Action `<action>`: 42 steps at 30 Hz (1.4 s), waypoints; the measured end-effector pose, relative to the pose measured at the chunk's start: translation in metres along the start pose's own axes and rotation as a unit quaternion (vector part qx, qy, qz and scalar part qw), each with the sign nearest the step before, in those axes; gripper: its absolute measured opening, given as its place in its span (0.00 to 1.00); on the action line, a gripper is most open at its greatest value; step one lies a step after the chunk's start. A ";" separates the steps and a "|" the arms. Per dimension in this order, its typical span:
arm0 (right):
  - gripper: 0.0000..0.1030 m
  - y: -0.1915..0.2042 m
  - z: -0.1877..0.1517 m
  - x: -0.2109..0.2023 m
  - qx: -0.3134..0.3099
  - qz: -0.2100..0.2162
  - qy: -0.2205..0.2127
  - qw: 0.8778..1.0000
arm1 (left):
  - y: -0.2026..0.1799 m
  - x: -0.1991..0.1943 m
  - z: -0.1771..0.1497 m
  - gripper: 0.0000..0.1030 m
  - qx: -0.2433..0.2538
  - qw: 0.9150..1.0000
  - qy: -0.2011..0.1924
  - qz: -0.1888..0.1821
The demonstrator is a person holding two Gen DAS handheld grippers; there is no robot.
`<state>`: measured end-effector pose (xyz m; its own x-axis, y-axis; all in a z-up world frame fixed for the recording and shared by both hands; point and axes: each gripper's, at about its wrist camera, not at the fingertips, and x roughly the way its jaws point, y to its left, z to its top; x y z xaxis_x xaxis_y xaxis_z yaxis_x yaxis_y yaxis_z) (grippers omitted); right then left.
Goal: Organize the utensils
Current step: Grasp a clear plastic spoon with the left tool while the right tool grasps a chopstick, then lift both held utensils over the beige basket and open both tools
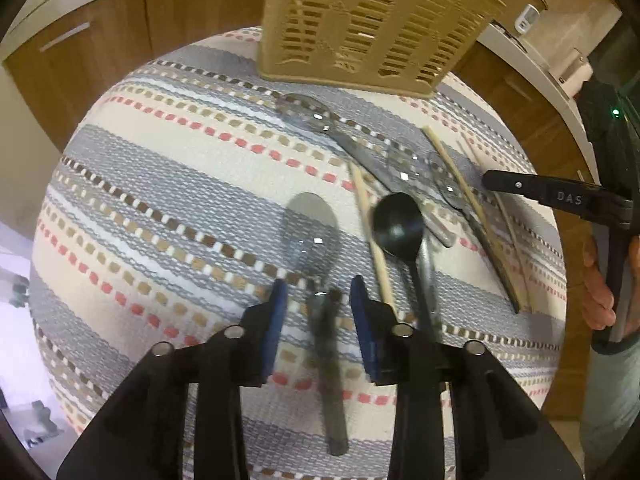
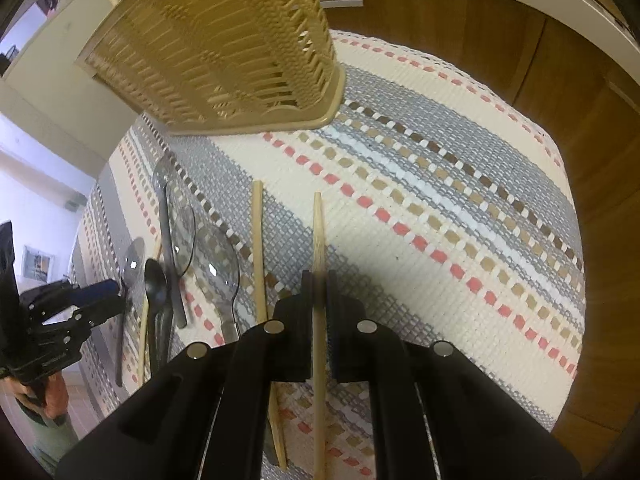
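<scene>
The right gripper (image 2: 319, 280) is seen clamped on a wooden chopstick (image 2: 319, 236), which runs straight between its black pads and points toward the basket. A second chopstick (image 2: 258, 248) lies just beside it on the striped woven cloth (image 2: 440, 208).

The left gripper (image 1: 319, 292) is spread wide, nothing gripped; a clear plastic spoon (image 1: 310, 236) lies between its blue pads (image 1: 280, 304), handle toward the camera, motion-blurred. Whether the pads touch it cannot be told. Just to the right a black spoon (image 1: 398, 226) rests beside a third chopstick (image 1: 372, 240). Further clear spoons (image 1: 308, 114) lie beyond.

The tan slotted utensil basket (image 1: 360, 28) stands at the cloth's far edge, well apart from both grippers.
</scene>
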<state>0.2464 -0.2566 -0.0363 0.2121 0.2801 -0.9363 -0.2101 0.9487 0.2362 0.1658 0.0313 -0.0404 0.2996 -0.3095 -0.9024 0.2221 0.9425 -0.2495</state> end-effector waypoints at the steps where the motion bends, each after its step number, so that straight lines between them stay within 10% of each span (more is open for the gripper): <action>1: 0.05 0.002 -0.001 0.001 -0.007 -0.004 0.000 1.000 | -0.003 0.001 0.000 0.31 0.006 1.000 0.001 0.009; 9: 0.05 0.017 0.007 0.007 -0.042 -0.034 0.038 0.998 | -0.040 0.016 0.006 0.27 0.070 0.992 0.008 0.105; 12: 0.05 0.025 0.008 0.008 -0.056 -0.052 0.040 0.996 | -0.043 0.016 0.007 0.09 0.071 0.989 -0.005 0.131; 18: 0.04 0.028 0.001 -0.010 -0.049 -0.023 -0.025 0.998 | -0.019 -0.011 0.006 0.09 0.017 0.995 -0.083 0.045; 22: 0.04 0.028 -0.003 -0.048 -0.043 0.020 -0.097 0.994 | -0.022 -0.052 0.017 0.09 0.009 0.985 -0.172 0.025; 29: 0.04 0.040 0.018 -0.135 -0.041 0.067 -0.262 0.962 | -0.033 -0.131 0.060 0.09 -0.012 0.936 -0.352 -0.014; 36: 0.04 0.051 0.066 -0.188 -0.027 0.054 -0.433 0.899 | -0.052 -0.164 0.126 0.09 -0.021 0.854 -0.518 -0.041; 42: 0.04 0.054 0.109 -0.175 -0.016 0.008 -0.497 0.868 | -0.070 -0.139 0.160 0.09 -0.009 0.839 -0.543 -0.036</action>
<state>0.3018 -0.2387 0.1686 0.9235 0.2972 -0.2425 -0.2445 0.9432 0.2248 0.2569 -0.0116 0.1589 0.9569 -0.2884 -0.0358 0.2644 0.9153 -0.3039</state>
